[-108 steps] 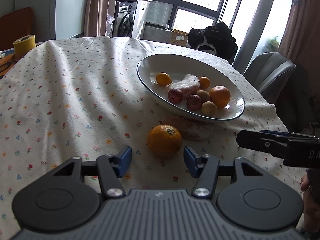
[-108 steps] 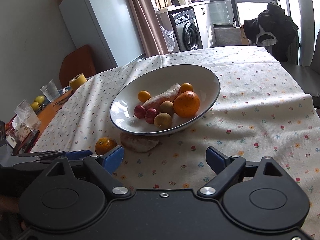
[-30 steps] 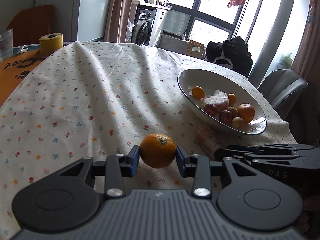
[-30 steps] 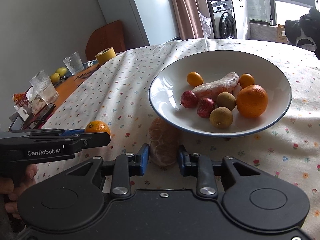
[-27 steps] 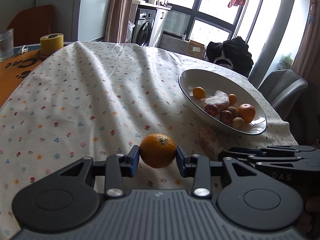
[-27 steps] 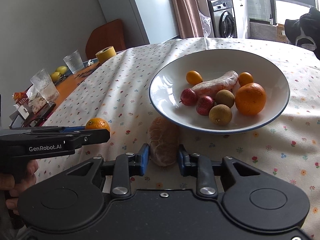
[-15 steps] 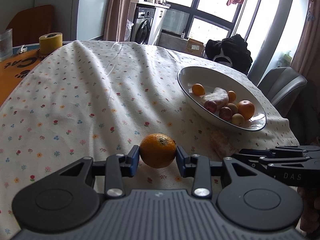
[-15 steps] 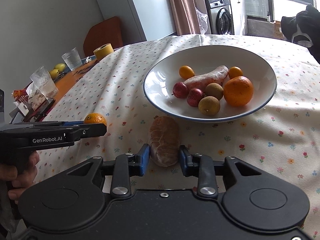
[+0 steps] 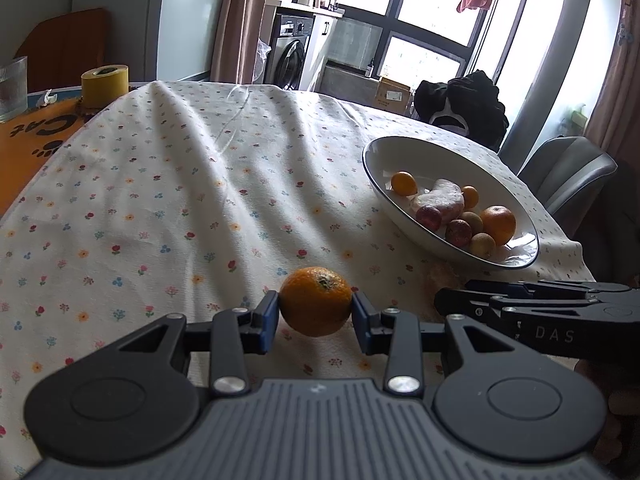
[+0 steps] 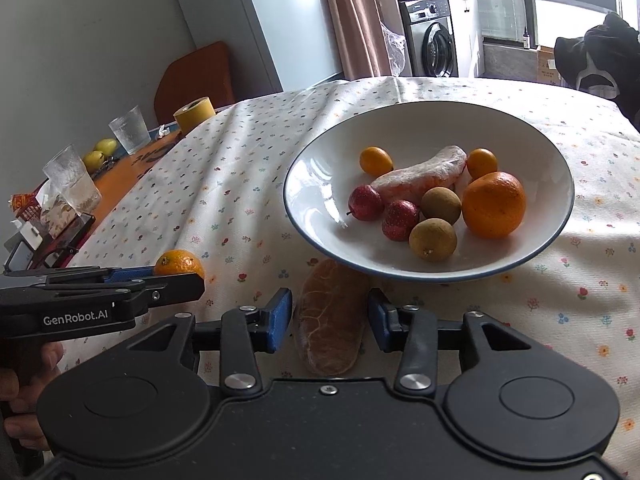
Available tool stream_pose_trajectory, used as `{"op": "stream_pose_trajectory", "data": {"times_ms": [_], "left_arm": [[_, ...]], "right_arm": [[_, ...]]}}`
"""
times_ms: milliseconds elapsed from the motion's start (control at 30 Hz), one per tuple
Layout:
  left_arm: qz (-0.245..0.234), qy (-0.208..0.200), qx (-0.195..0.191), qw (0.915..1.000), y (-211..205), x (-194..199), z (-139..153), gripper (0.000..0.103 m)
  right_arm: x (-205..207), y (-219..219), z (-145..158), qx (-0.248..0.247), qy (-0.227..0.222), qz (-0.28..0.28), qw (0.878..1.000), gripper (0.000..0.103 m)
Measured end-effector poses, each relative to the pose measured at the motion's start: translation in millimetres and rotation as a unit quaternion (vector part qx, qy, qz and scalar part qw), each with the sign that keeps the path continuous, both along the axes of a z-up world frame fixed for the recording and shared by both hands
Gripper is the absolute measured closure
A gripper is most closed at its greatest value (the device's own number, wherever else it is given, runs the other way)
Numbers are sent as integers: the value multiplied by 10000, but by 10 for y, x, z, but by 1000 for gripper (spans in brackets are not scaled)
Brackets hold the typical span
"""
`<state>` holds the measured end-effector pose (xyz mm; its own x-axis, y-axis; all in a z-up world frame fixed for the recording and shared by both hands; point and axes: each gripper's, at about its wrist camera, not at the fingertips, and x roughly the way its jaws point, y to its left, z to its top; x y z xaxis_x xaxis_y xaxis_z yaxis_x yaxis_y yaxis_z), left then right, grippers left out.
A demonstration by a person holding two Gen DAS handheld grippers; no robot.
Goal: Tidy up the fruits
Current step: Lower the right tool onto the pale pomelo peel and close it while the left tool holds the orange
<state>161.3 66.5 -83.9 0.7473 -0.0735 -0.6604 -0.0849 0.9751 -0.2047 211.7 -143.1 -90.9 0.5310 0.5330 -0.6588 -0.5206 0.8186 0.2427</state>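
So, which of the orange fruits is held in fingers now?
The mandarin clamped by the left gripper; the large orange and two small ones lie in the bowl.

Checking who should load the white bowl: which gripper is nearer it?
Right. The right gripper sits just below the bowl rim; the left gripper is farther off, to its left.

"GenRobot.AI" marks the left gripper [image 10: 176, 280], "DAS" the right gripper [image 9: 452, 304].

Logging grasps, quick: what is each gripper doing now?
Left gripper: shut on round orange tangerine.
Right gripper: open around wrapped brownish sweet potato, pads apart.
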Motion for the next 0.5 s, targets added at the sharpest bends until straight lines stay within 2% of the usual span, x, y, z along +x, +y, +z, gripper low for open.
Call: {"op": "stream_pose_trajectory", "data": {"times_ms": [100,167,267,500], "left_arm": [[9,-4,-1,10000,8,-7,1,66],[16,-16,-2,10000,7,-18,7,66],[29,-36,13,10000,-1,-42,26,66],[18,-142,36,9999,-59,-118,102,66]], "right_arm": [[-4,32,-1,-62,-33,-20,10000,59],[-11,39,3,-147,-68,-46,9999,66],[-11,-3,18,-81,13,-27,10000,69],[-129,-91,66,-47,14,34,10000,70]]}}
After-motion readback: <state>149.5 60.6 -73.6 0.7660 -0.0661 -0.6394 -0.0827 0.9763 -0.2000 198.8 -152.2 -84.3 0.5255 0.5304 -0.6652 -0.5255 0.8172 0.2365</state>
